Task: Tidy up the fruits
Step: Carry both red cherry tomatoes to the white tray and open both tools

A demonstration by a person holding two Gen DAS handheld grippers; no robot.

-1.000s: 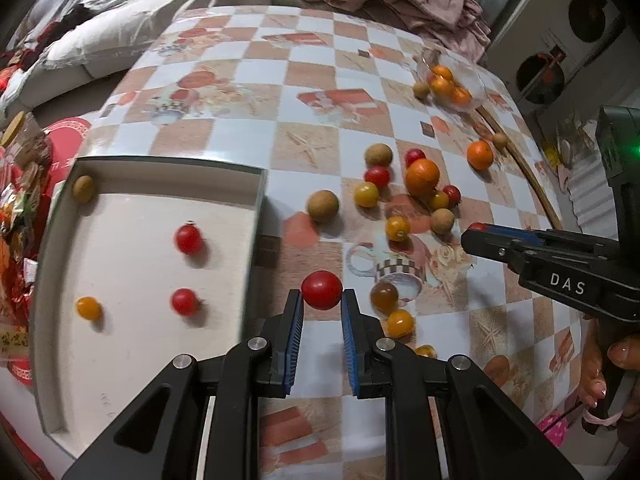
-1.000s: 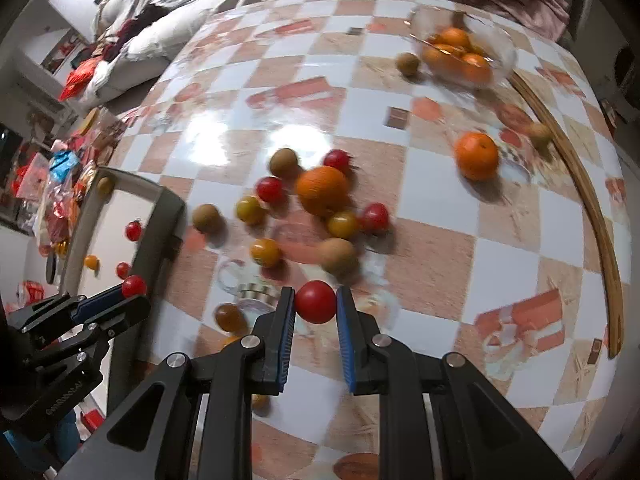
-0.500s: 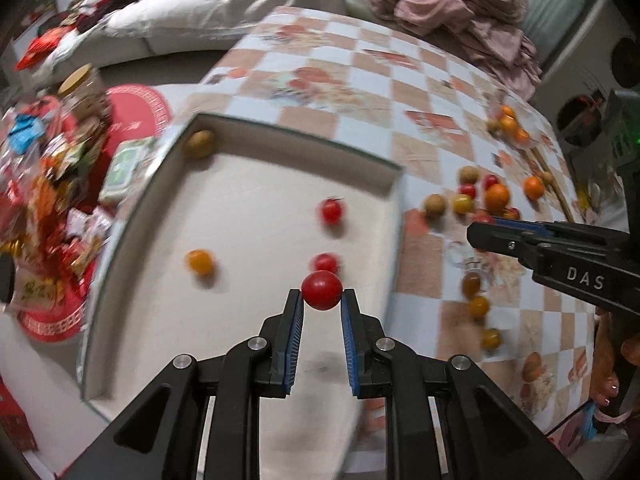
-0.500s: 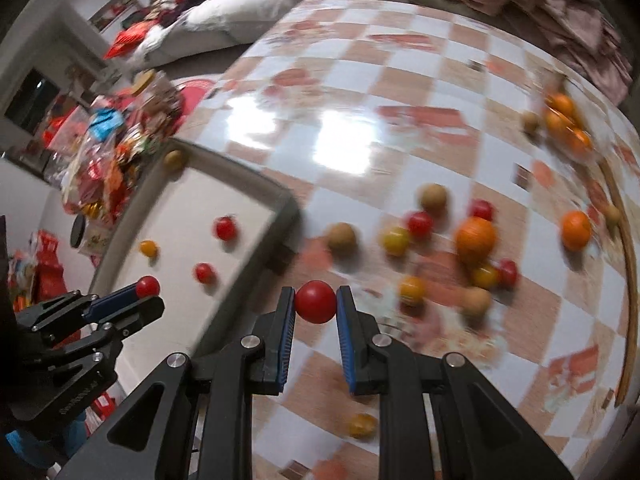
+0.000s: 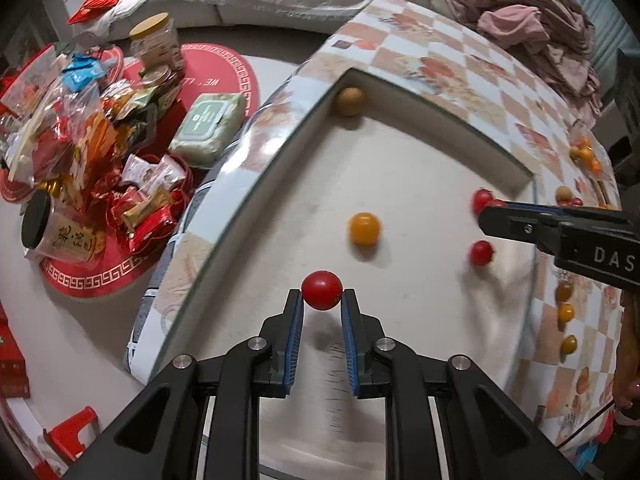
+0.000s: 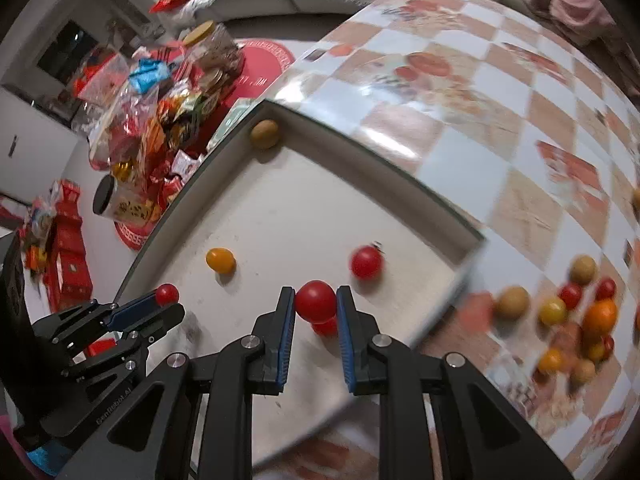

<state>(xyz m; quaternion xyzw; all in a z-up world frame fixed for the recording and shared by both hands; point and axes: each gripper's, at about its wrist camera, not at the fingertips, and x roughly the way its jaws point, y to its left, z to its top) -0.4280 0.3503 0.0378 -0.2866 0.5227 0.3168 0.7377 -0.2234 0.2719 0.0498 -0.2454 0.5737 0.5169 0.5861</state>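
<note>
My left gripper (image 5: 322, 307) is shut on a red cherry tomato (image 5: 322, 290) and holds it above the white tray (image 5: 424, 152). My right gripper (image 6: 316, 311) is shut on a second red tomato (image 6: 315, 301), also over the tray (image 6: 360, 152). In the tray lie a yellow tomato (image 5: 364, 228), two red tomatoes (image 5: 481, 252), and a brown fruit (image 5: 349, 101) in the far corner. The right gripper shows at the right of the left wrist view (image 5: 492, 218); the left gripper shows at the lower left of the right wrist view (image 6: 170, 304).
Several loose tomatoes, oranges and brown fruits (image 6: 568, 308) lie on the checkered tablecloth (image 6: 480, 100) right of the tray. A heap of snack packets and jars (image 5: 80, 152) sits on the floor to the left. Clothes (image 5: 520, 20) lie beyond the table.
Both grippers have swung left from the fruit pile to over the tray, each still holding its red tomato.
</note>
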